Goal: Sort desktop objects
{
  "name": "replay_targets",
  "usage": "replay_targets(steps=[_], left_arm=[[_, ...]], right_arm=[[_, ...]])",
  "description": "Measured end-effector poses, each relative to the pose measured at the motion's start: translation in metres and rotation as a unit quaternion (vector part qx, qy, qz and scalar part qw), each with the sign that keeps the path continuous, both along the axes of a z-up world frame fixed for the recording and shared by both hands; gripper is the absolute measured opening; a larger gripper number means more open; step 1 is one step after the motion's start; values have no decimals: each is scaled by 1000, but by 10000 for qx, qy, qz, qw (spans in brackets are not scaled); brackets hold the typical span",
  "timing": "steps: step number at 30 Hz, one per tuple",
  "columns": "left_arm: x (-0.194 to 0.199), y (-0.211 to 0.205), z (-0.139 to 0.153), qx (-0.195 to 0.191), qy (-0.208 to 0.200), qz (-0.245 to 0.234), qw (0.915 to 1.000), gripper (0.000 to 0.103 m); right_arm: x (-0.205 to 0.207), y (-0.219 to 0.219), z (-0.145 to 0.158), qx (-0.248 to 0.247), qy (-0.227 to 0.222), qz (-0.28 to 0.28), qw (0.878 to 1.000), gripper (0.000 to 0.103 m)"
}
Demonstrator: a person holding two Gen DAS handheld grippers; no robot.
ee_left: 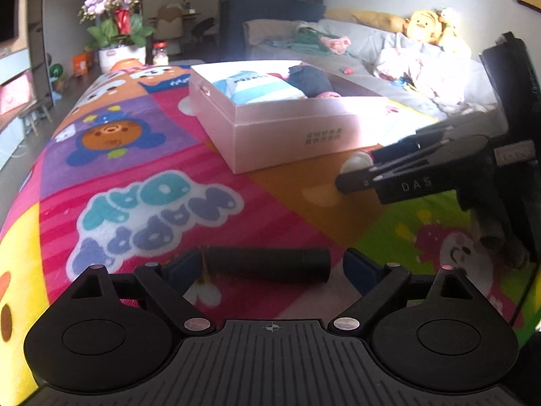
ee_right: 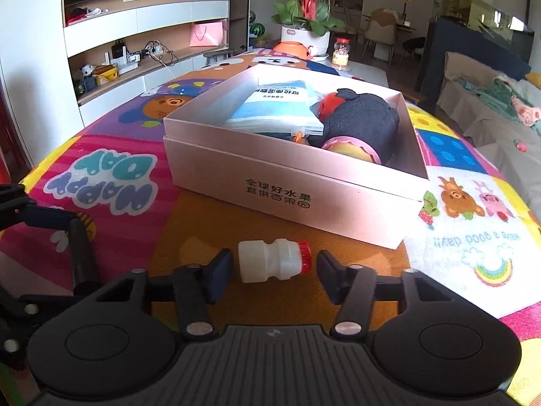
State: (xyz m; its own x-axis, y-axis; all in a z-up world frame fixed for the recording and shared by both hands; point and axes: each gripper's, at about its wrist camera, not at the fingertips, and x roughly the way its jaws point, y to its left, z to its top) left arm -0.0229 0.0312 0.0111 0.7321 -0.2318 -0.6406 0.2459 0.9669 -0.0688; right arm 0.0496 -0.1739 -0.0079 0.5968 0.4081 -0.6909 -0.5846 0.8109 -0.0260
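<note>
A black cylinder (ee_left: 268, 264) lies crosswise on the colourful mat between the open fingers of my left gripper (ee_left: 270, 269); the fingers do not clamp it. It also shows in the right wrist view (ee_right: 80, 252). A small white bottle with a red cap (ee_right: 273, 260) lies on its side between the open fingers of my right gripper (ee_right: 274, 272), with gaps on both sides. In the left wrist view the bottle (ee_left: 355, 163) sits at the right gripper's tips (ee_left: 358, 172). A pink open box (ee_right: 294, 182) holds a wipes pack (ee_right: 277, 106) and a black plush toy (ee_right: 361, 121).
The cartoon-print mat (ee_left: 142, 176) covers the table. A flower pot (ee_right: 306, 35), an orange bowl (ee_right: 291, 49) and a jar (ee_right: 340, 52) stand at the far edge. A sofa with clothes and plush toys (ee_left: 422, 27) lies behind. Shelves (ee_right: 142, 50) stand at the left.
</note>
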Motion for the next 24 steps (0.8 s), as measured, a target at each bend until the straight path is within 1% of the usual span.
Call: replay_targets(steps=[1, 2, 3, 5, 10, 11, 13, 16, 19, 22, 24], left_arm=[[3, -1, 0, 11, 3, 39, 10000, 89], [4, -3, 0, 76, -13, 72, 9999, 80], [5, -6, 1, 175, -36, 67, 9998, 80], [2, -8, 3, 207, -2, -58, 9998, 80], [-22, -20, 8, 461, -16, -372, 9982, 80], [-26, -21, 13, 454, -43, -404, 9981, 80], [-30, -21, 26, 411, -173, -397, 9982, 80], [-33, -22, 53, 324, -599, -337, 9971, 80], [-30, -32, 77, 403, -1150, -388, 9918, 80], [-14, -44, 94, 585, -1602, -413, 9845, 80], [2, -50, 106, 649, -1842, -389, 9800, 80]], right_arm=[[0, 0, 1, 14, 41, 15, 10000, 44], [-2, -1, 2, 1, 39, 13, 10000, 44], [-5, -2, 4, -19, 3, 10, 10000, 44], [-13, -8, 7, -57, -50, 13, 10000, 44], [-38, -37, 24, 23, 149, -9, 9999, 44], [-45, -44, 29, 44, 116, -5, 9999, 44], [-61, -59, 46, 78, -138, -17, 9999, 44], [-78, -80, 76, 342, -667, -196, 9970, 44], [-83, -94, 101, 607, -1075, -445, 9914, 44], [-75, -96, 119, 720, -1424, -659, 9850, 44], [-60, -94, 132, 912, -1519, -755, 9813, 44]])
